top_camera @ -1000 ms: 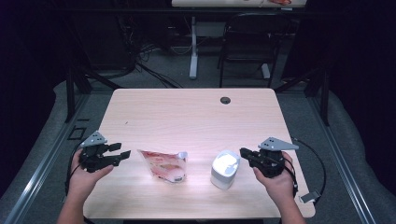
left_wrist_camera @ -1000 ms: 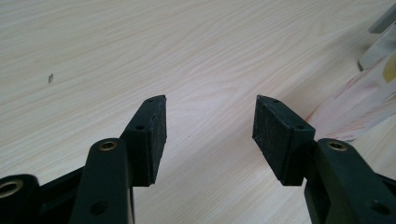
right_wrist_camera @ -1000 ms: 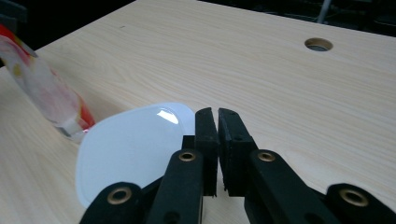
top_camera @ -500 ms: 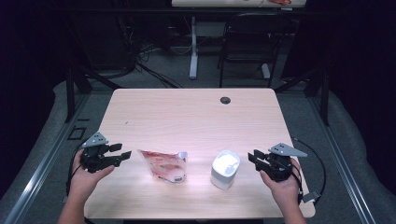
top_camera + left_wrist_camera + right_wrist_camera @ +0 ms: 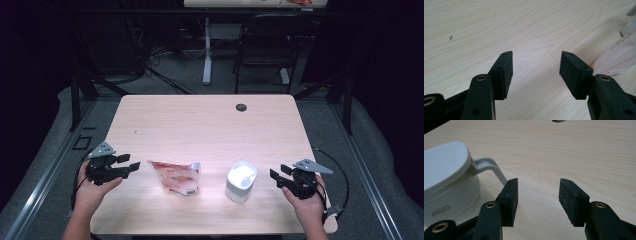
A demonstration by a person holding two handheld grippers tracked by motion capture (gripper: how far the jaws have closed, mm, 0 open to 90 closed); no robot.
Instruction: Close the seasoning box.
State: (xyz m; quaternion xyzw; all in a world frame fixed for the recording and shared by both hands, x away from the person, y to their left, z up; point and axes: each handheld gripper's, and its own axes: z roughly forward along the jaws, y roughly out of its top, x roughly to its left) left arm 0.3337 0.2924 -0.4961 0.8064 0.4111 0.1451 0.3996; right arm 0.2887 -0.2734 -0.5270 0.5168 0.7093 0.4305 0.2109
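A white lidded container (image 5: 241, 181) with a side handle (image 5: 489, 167) stands on the wooden table (image 5: 200, 125) near its front. A flat pink and white pouch (image 5: 175, 177) with a white spout lies left of it. My right gripper (image 5: 276, 176) rests low at the table's front right, just right of the container; its jaws have just been opening and stand open with bare wood between them (image 5: 538, 195). My left gripper (image 5: 131, 166) is open too, held left of the pouch, whose edge (image 5: 619, 57) shows beside its right jaw.
A round cable hole (image 5: 241, 107) sits near the table's far edge. Behind the table stand a dark chair (image 5: 265, 55) and a desk leg (image 5: 206, 50). Cables trail on the floor at the back and from the right gripper.
My right gripper has sunk towards the table and drawn a little away from the container, and its jaws have spread apart. The left hand, pouch and container have not moved.
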